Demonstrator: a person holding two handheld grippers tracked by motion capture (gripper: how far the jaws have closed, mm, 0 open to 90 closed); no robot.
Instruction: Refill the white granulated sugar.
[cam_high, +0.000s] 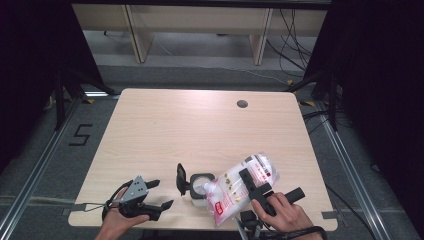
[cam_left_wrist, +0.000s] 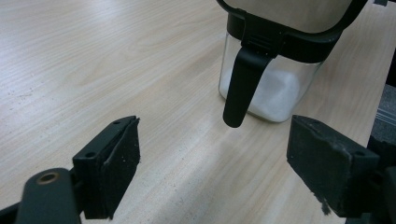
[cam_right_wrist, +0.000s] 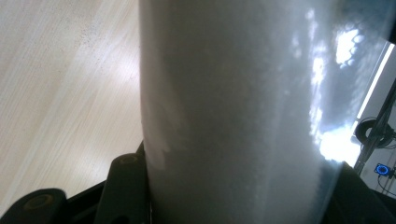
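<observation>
High view: my right hand-held gripper (cam_high: 256, 186) clamps the tilted bag (cam_high: 240, 190) over the jar (cam_high: 201, 189); I should pour slowly, left hand-held gripper (cam_high: 159, 194) open nearby.

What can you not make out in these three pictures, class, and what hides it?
- High view: the jar mouth, hidden by the bag.
- Right gripper view: the right hand-held gripper pads, covered by the bag; its print is turned away.
- Left gripper view: the jar's lid, cut by the top edge.
</observation>
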